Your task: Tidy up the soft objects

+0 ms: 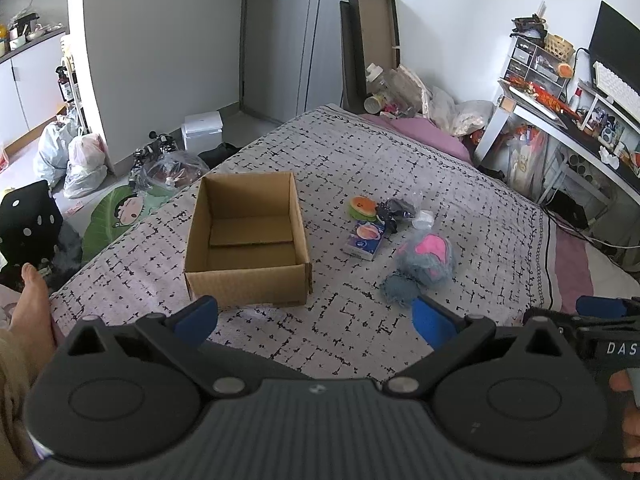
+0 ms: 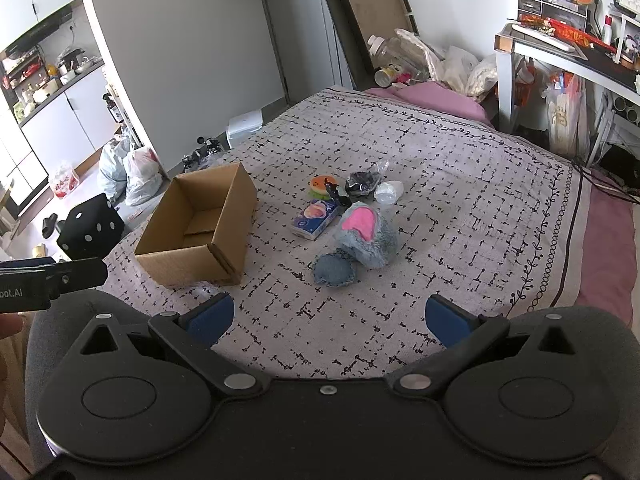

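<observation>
Soft items sit clustered mid-bed on the patterned bedspread (image 2: 440,184): grey-blue plush w/ pink patch (image 2: 366,236), denim-blue pouch (image 2: 334,270) touching its near side, tissue pack (image 2: 314,220) w/ blue print just left of the plush (label too small to read), orange fruit-face plush (image 2: 322,186) behind the pack, dark item in clear bag (image 2: 362,182) & a small white thing (image 2: 388,192) near it. Open cardboard box (image 2: 196,228) stands left of the cluster, apart from it, nothing but a loose cardboard sheet inside. Left gripper (image 1: 316,316) & right gripper (image 2: 328,318) both hover over the near bed edge, fingers spread wide, holding nothing. Right gripper's side reads "DAS" in left view, rest cut off; "IA.too" mirrored on left gripper in right view. Desk (image 2: 560,50) w/ clutter far right
</observation>
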`<state>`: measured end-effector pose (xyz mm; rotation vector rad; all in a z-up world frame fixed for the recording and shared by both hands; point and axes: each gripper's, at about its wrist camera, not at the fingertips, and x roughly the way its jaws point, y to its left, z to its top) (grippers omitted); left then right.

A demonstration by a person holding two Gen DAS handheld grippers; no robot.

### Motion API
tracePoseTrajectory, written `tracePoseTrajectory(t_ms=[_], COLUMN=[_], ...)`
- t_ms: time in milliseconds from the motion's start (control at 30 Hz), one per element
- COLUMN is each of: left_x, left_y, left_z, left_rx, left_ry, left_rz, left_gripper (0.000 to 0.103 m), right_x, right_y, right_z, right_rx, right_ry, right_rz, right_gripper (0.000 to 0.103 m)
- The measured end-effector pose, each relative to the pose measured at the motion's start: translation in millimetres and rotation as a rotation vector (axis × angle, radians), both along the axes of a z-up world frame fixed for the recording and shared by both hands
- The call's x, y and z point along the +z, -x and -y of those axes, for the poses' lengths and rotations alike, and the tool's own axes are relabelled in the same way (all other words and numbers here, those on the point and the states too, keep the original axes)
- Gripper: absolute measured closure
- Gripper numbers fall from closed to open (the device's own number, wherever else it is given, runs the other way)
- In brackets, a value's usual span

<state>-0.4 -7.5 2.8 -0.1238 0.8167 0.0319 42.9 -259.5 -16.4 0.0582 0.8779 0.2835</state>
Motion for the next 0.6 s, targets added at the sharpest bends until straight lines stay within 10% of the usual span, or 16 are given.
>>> tracePoseTrajectory(t_ms=[600], left_x=[-24.0], left_y=[-22.8], left_z=[1.3], left_rx=[0.010], left_ry=[0.003], left_rz=[-0.045], left_gripper=[0.000], right_x=[-19.7], right_y=[-24.7], right_z=[7.1], right_rx=[-0.008], right_ry=[-0.025], right_rz=[-0.039], right_gripper=[0.000])
